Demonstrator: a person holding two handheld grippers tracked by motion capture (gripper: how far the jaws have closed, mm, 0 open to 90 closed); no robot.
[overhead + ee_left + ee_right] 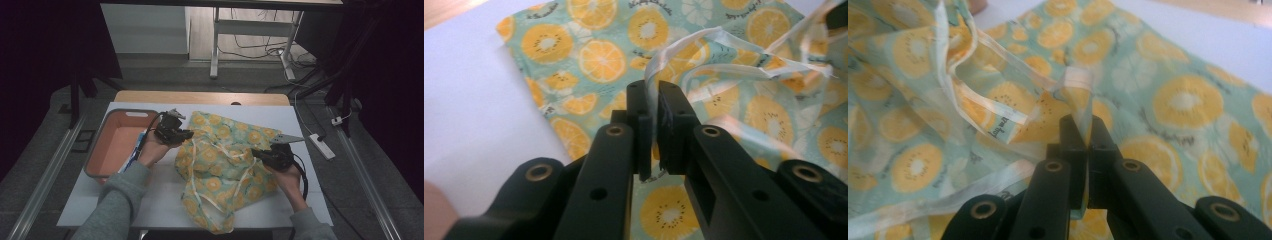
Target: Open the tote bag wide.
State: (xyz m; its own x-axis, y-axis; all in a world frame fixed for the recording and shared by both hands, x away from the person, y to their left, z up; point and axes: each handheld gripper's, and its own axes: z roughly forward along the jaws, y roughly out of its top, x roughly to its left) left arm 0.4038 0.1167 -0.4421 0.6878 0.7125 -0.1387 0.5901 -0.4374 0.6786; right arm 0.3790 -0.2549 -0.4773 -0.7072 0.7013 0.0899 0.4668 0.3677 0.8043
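A thin cloth (222, 165) printed with orange slices on pale green lies crumpled across the middle of a white table (165, 195), with white ribbon ties (220, 150) looping over its top. One corner hangs a little past the near edge of the table.

The left gripper (187, 134) sits at the cloth's left edge, held in the person's left hand (152, 150). In the left gripper view its jaws stand almost together, with a narrow slit between them – a white ribbon (655, 75) runs down into that slit, and the printed cloth (589, 55) spreads out beyond. Whether the pads truly pinch the ribbon or it just hangs between them, I cannot tell for sure, though it looks caught.

The right gripper (256, 153) rests on the cloth's right side, held in the right hand (290, 180). In the right gripper view its jaws are pressed together on a folded bit of the cloth's hemmed edge (1079, 90), which stands up from between them – the rest of the cloth (1178, 100) lies flat behind.

To the left of the cloth stands a shallow orange tray (107, 145) with a grey rim, just beside the left hand. Both sleeves are grey.
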